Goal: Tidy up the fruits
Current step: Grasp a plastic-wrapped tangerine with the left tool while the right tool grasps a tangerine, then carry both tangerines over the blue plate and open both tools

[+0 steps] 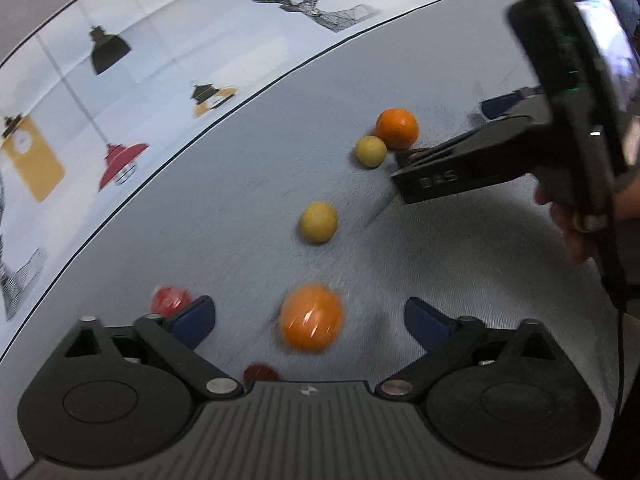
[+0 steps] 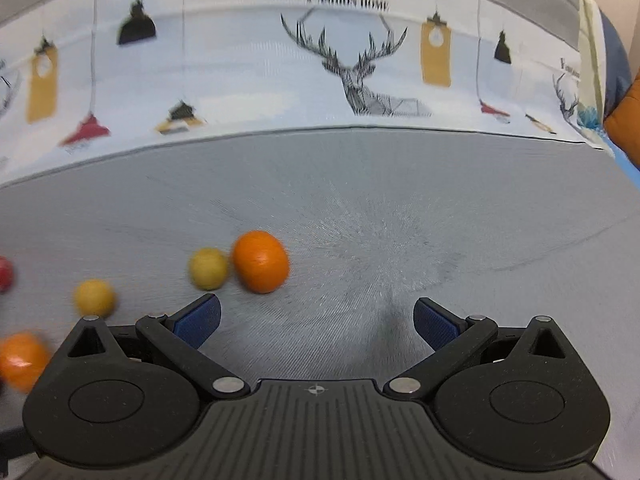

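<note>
My left gripper (image 1: 310, 320) is open over the grey table, and a blurred orange (image 1: 312, 318) lies between its blue pads without touching them. A red fruit (image 1: 170, 300) sits just outside the left finger, and a dark red one (image 1: 260, 372) peeks out under the gripper body. Farther off lie a yellow fruit (image 1: 318, 222), then a second yellow fruit (image 1: 371, 151) touching another orange (image 1: 397, 128). My right gripper (image 2: 316, 318) is open and empty; that orange (image 2: 261, 262) and yellow fruit (image 2: 208, 274) lie just ahead of its left finger.
A printed cloth (image 2: 360, 72) with deer and lamps hangs along the table's far edge. The grey table surface (image 2: 440, 220) stretches right of the fruits. A person's hand (image 1: 572, 232) holds the right gripper (image 1: 448, 140). An orange cushion (image 2: 624, 120) shows at far right.
</note>
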Action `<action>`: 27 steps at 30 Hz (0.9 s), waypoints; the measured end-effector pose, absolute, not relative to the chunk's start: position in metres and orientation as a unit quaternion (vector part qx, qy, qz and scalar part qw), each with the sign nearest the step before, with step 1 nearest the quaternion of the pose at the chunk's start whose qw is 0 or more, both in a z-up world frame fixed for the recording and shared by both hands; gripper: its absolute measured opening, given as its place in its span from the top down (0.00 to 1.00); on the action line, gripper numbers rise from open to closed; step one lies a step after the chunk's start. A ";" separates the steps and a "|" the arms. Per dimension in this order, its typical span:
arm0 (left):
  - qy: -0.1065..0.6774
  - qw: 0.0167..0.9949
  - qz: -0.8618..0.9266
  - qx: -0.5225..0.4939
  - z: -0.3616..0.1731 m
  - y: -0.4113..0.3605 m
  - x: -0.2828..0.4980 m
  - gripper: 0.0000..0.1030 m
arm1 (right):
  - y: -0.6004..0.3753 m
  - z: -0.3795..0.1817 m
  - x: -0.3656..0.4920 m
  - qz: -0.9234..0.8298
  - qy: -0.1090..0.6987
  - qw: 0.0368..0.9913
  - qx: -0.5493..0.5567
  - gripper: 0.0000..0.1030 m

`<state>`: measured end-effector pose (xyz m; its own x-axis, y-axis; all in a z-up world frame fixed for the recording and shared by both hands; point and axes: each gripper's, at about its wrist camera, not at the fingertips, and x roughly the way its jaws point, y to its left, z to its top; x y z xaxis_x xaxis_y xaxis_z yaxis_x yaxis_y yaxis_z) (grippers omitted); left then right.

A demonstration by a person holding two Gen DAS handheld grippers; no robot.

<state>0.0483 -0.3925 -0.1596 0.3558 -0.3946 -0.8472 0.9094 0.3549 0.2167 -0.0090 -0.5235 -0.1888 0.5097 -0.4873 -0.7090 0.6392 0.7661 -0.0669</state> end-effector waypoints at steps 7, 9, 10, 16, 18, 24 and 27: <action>0.399 0.721 -0.447 0.349 -0.172 -0.406 0.063 0.62 | -0.523 -0.189 0.007 -0.255 0.357 0.896 0.068 0.70; 0.420 0.719 -0.451 0.320 -0.165 -0.401 0.067 0.62 | -0.520 -0.183 0.003 -0.269 0.355 0.893 0.069 0.70; 0.422 0.723 -0.452 0.310 -0.160 -0.396 0.067 0.62 | -0.518 -0.180 -0.001 -0.278 0.351 0.891 0.075 0.70; 0.406 0.749 -0.454 0.261 -0.113 -0.351 0.044 0.62 | -0.497 -0.143 -0.049 -0.311 0.315 0.890 0.108 0.70; 0.405 0.758 -0.447 0.248 -0.097 -0.327 0.035 0.62 | -0.483 -0.129 -0.063 -0.305 0.306 0.894 0.114 0.69; 0.417 0.780 -0.403 0.236 -0.062 -0.247 0.013 0.62 | -0.409 -0.088 -0.102 -0.255 0.284 0.916 0.127 0.69; 0.418 0.796 -0.371 0.233 -0.044 -0.203 0.001 0.62 | -0.366 -0.075 -0.114 -0.222 0.287 0.923 0.127 0.69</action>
